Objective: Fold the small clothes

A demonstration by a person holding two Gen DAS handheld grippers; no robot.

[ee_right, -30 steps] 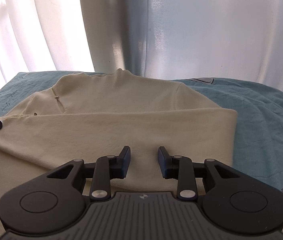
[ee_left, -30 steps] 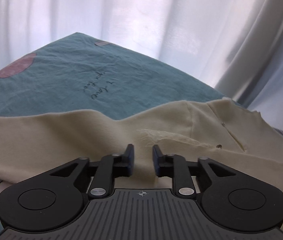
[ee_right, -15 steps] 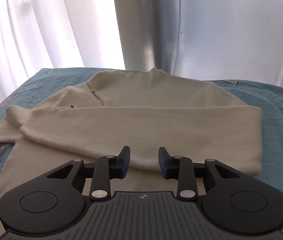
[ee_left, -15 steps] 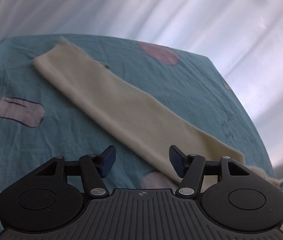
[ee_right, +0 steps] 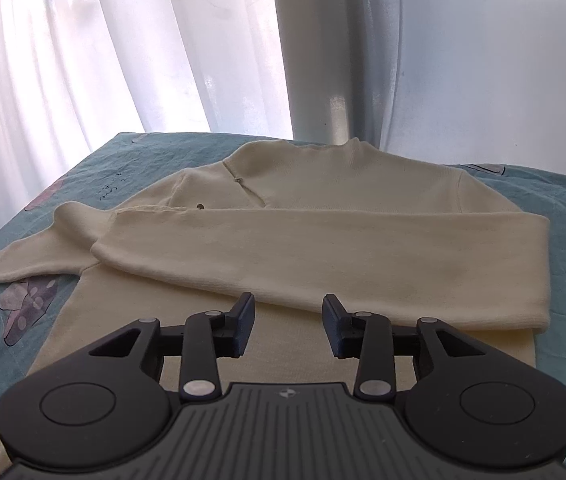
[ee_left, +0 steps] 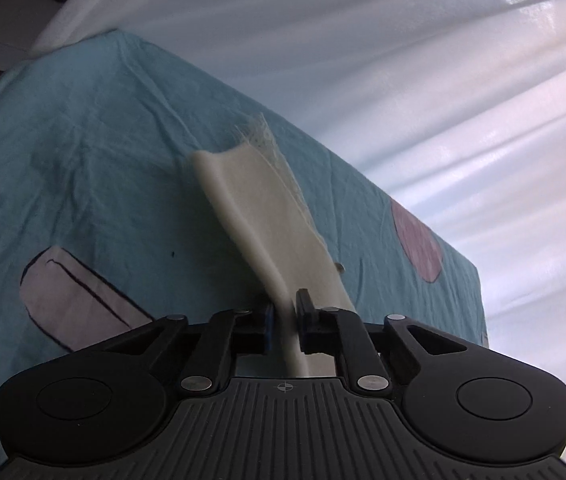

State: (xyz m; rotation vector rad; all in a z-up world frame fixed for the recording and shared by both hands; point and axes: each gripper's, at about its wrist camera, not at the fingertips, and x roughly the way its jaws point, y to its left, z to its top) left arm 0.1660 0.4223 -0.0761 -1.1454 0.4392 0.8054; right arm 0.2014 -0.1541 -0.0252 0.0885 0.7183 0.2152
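Observation:
A cream sweater (ee_right: 323, 184) lies flat on the bed, its right sleeve (ee_right: 323, 256) folded across the chest. The other sleeve (ee_right: 23, 256) trails off to the left. In the left wrist view that sleeve (ee_left: 267, 220) rises from the sheet, cuff end frayed and farthest away. My left gripper (ee_left: 285, 308) is shut on it, the cloth pinched between the pads. Above the sweater's lower body, just short of the folded sleeve, my right gripper (ee_right: 288, 312) has its jaws opening with nothing between them.
A teal bedsheet (ee_left: 83, 140) with pale pink printed patches (ee_left: 419, 248) covers the bed. White curtains (ee_right: 123, 60) hang close behind it. The bed's edge (ee_left: 479, 280) drops off to the right in the left wrist view.
My left gripper swung away from the sweater body to the outstretched sleeve, rolled, opened wide, then shut on it. My right gripper drew back slightly and its jaws widened.

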